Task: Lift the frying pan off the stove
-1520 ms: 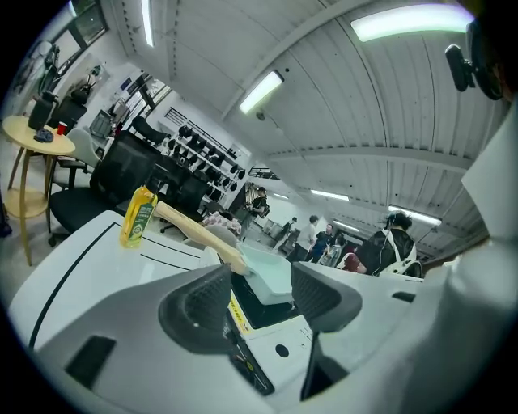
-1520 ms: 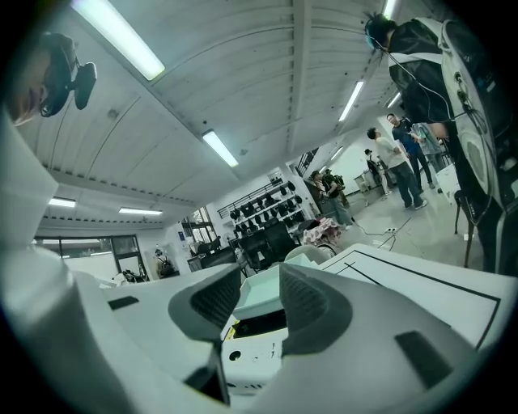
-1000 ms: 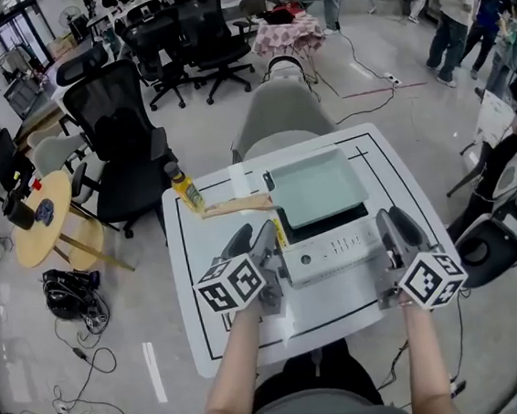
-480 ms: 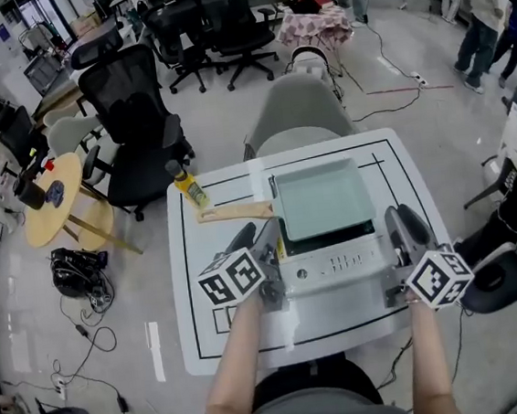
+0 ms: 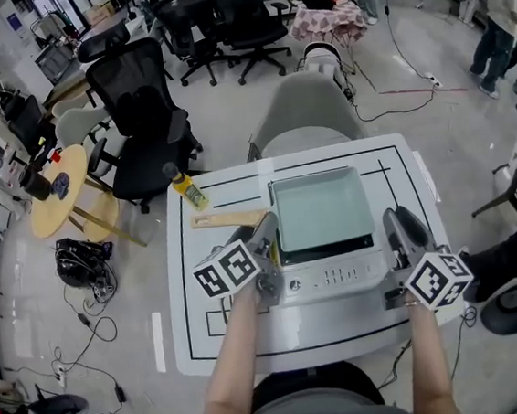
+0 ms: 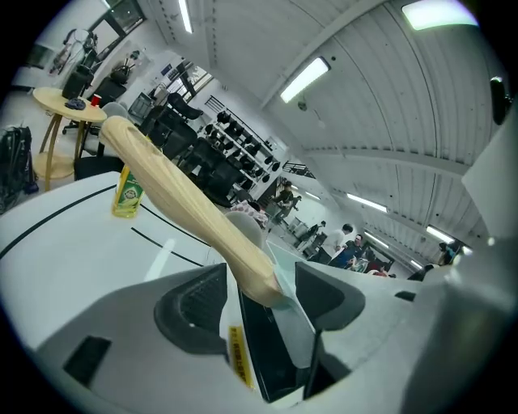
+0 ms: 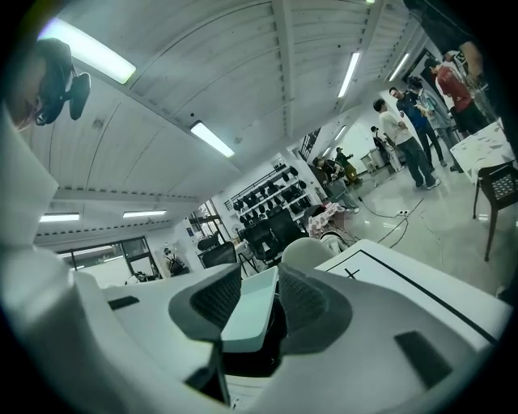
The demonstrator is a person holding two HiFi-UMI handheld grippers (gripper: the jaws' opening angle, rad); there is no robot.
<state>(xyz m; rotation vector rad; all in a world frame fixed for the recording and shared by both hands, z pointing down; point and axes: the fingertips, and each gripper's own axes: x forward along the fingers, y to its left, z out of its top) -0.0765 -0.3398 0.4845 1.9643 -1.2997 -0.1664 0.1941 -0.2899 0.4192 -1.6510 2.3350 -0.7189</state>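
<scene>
**Both grippers closing in on the pan**

Since the earlier frames, both grippers have been sliding up the frame along the stove's sides. The left gripper (image 5: 254, 232) is now reaching the handle (image 5: 228, 220). The right gripper (image 5: 396, 221) is now lying beside the pan's lower right corner instead of below it.

The pan (image 5: 321, 209) is sitting on the stove (image 5: 335, 279) at the centre of the head view, not yet lifted. Its wooden handle is pointing toward the left of the frame across the table (image 5: 198, 332). A bottle (image 5: 188, 192) is standing just above the handle's far end, apart from it, near the table's upper left corner.

The left gripper's jaws have just been opening and are standing wide apart. In the left gripper view the handle is running between them, from the upper left down to the centre, where it is meeting the pan's wall. The pads are not clamping it.

The right gripper's jaws are standing partly apart. The pan's pale rim is showing in the gap between them at the centre of the right gripper view, and the pads are not pressing on it.
</scene>
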